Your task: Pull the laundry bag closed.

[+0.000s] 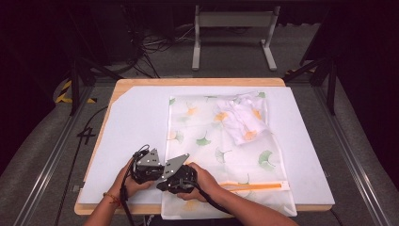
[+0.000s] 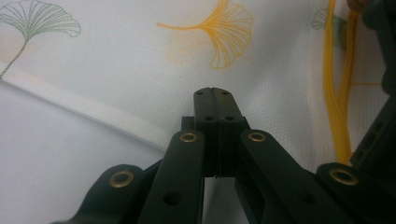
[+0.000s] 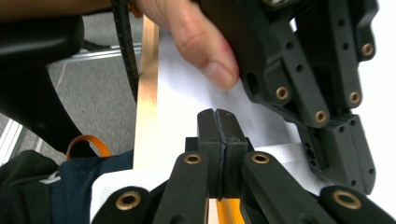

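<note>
A sheer white mesh bag (image 1: 221, 141) printed with green and yellow ginkgo leaves lies flat on the white mat (image 1: 136, 122). A crumpled white garment (image 1: 242, 120) sits inside its far right part. An orange zipper (image 1: 254, 186) runs along the near end. Both grippers meet at the bag's near left corner. My left gripper (image 1: 149, 169) (image 2: 213, 91) is shut, with the bag's white hem (image 2: 70, 100) running in under its jaws. My right gripper (image 1: 178, 179) (image 3: 217, 112) is shut too, with the zipper (image 3: 229, 210) passing beneath it. The left gripper (image 3: 345, 154) stands just to its right.
The mat covers a wooden table (image 1: 197, 81); the bag's near corner hangs over the front edge. A white metal stand (image 1: 233, 21) and cables lie on the floor beyond. Dark clothing (image 3: 56, 191) sits close below the table edge.
</note>
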Motion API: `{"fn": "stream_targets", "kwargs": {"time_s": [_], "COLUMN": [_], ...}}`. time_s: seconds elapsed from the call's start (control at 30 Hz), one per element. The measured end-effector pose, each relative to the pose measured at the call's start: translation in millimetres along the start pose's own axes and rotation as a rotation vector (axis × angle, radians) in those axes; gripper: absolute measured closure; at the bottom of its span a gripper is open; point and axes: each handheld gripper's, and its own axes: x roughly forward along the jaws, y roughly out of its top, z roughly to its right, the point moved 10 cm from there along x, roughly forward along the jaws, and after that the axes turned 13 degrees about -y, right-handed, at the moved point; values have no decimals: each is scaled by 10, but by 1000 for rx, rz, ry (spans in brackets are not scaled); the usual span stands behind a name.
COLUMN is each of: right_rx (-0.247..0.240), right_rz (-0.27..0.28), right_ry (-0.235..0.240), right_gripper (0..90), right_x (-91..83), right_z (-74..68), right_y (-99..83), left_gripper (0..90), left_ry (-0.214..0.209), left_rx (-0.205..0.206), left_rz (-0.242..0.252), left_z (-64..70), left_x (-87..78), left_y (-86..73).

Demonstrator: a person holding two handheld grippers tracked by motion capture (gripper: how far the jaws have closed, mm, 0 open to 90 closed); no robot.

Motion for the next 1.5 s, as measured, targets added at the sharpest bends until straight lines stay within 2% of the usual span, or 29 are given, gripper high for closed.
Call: {"fn": "stream_targets", "kwargs": {"time_s": [0.13, 0.47, 0.77, 0.9, 1.0, 1.2, 1.27, 1.4, 1.5], "right_rx": [0, -35, -43, -46, -66, -59, -50, -66, -57], "right_rz": [31, 24, 53, 58, 68, 75, 83, 80, 77], "right_ry": [-4, 1, -8, 7, -6, 5, 8, 17, 18], "right_gripper": [891, 881, 887, 883, 895, 900, 900, 900, 900], "right_x": [-71, -83, -203, -216, -218, -210, -195, -158, -141], "right_z": [13, -56, -10, -13, -5, 16, 28, 0, 12], "right_y": [37, -4, -29, -66, -78, -104, -96, -108, -124], "left_gripper": [900, 900, 900, 900, 900, 900, 900, 886, 876], "left_ry": [-2, 0, -1, -1, -1, 27, 4, -31, -33], "left_rx": [-1, 1, 2, 2, 2, 10, 1, -14, -18], "left_rz": [0, 0, -1, -2, -2, -6, 15, 58, 32], "left_z": [1, -1, -2, 1, 1, 8, 47, 148, 190], "left_x": [0, 1, 0, 0, -1, -53, -82, -132, -78], "left_y": [0, 0, -2, -2, -2, -24, -31, 7, -7]}}
